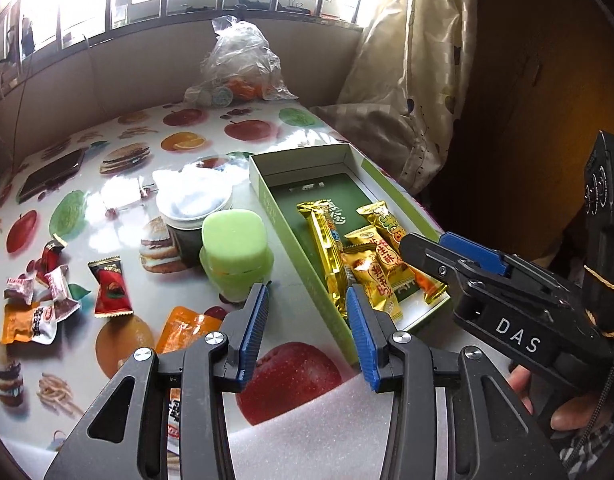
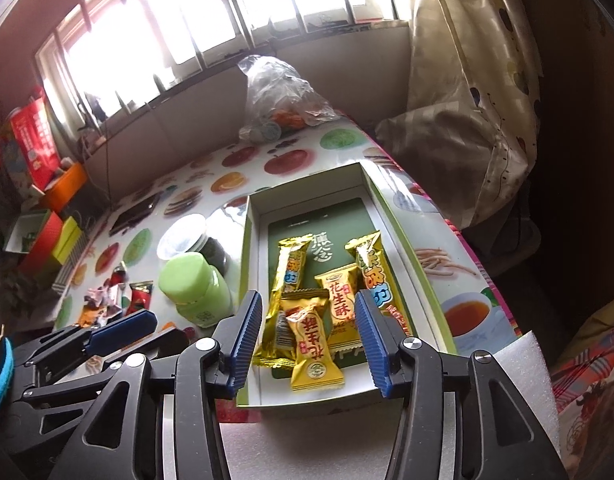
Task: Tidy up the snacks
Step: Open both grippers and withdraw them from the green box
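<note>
From the left wrist, the left gripper [image 1: 307, 300] hovers with jaws apart and empty beside the green box [image 1: 263, 196], likely free to fetch the loose snacks [image 1: 111, 288] scattered on the tabletop [image 1: 307, 128].

From the right wrist, the right gripper [image 2: 309, 320] – jaws apart, holding nothing – hangs over the gold packets [image 2: 311, 344] already gathered in the box.

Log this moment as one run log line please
left gripper open, empty | right gripper open over green box | four gold snacks boxed | red candies still on table
</note>
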`<state>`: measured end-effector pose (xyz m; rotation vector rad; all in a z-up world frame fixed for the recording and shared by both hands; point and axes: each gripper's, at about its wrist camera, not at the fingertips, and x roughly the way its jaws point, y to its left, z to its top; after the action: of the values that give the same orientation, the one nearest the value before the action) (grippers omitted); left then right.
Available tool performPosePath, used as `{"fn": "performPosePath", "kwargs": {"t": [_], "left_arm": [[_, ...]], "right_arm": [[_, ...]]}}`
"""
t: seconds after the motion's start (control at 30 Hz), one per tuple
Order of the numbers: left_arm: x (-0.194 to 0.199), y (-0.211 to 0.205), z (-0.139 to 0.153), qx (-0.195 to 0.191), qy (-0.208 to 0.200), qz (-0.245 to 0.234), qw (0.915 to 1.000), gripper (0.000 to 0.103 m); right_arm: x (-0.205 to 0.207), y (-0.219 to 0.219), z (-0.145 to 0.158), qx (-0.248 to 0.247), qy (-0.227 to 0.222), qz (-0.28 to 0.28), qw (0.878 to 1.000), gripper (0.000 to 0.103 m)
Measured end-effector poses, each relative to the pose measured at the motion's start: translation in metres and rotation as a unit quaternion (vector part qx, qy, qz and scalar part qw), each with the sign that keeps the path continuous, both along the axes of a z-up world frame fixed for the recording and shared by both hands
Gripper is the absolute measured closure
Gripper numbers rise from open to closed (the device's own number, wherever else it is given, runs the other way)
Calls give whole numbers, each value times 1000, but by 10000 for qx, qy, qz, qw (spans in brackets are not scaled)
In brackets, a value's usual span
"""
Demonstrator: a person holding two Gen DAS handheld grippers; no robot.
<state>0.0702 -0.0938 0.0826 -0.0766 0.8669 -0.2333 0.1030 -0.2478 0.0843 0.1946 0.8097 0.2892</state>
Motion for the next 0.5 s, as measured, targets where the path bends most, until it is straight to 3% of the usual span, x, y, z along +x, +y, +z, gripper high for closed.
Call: {"fn": "performPosePath", "kwargs": {"t": [0.5], "left_arm": [[-34,48,1,93,-172,495,9986,61]], "right_arm": [[-23,44,1,46,21,489,9988,52]]}}
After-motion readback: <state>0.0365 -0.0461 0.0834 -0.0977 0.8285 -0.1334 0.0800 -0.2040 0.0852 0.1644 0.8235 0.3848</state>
